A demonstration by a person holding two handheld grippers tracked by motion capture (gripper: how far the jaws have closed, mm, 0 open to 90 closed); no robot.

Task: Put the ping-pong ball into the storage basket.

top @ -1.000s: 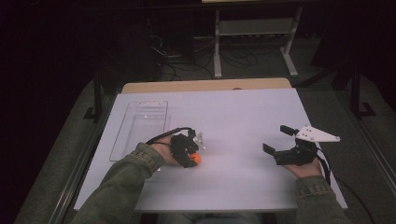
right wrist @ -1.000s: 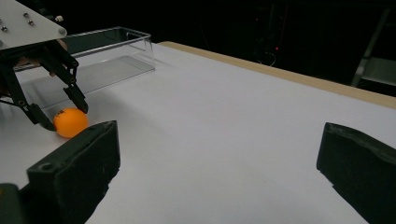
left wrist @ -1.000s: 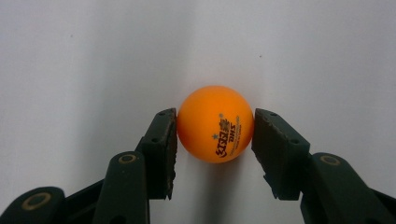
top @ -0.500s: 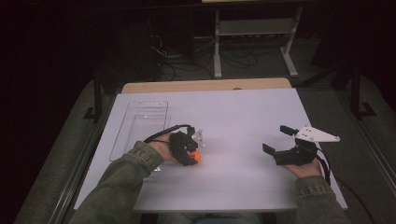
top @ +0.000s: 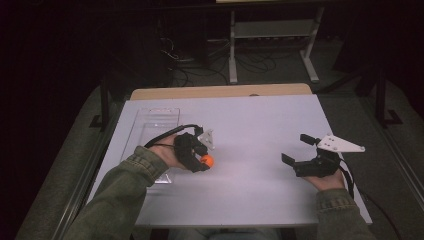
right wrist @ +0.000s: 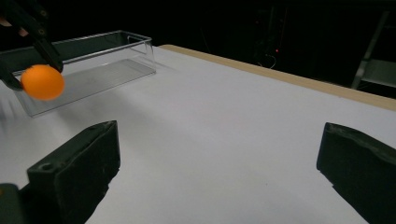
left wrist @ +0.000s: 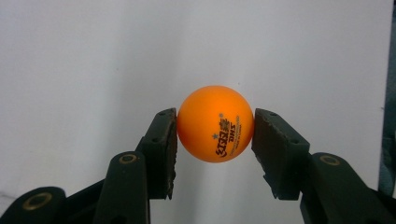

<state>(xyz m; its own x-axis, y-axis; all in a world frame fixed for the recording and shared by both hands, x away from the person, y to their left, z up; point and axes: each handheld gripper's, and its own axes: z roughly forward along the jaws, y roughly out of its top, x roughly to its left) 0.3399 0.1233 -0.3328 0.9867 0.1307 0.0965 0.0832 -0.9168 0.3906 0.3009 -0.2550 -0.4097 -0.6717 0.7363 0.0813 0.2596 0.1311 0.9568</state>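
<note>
Jaws of the left gripper (left wrist: 215, 135) clamp the orange ball (left wrist: 215, 123) between them.

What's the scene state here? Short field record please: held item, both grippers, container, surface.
held item: orange ball, printed logo, clamped between the pads
left gripper: shut on the ball, lifted off the table
right gripper: open, nothing between the jaws, low over the table
container: clear plastic tray, beside the left gripper
surface: white table

Clear tray (top: 155, 122) blocks left edge (seemingly empty), middle open
</note>
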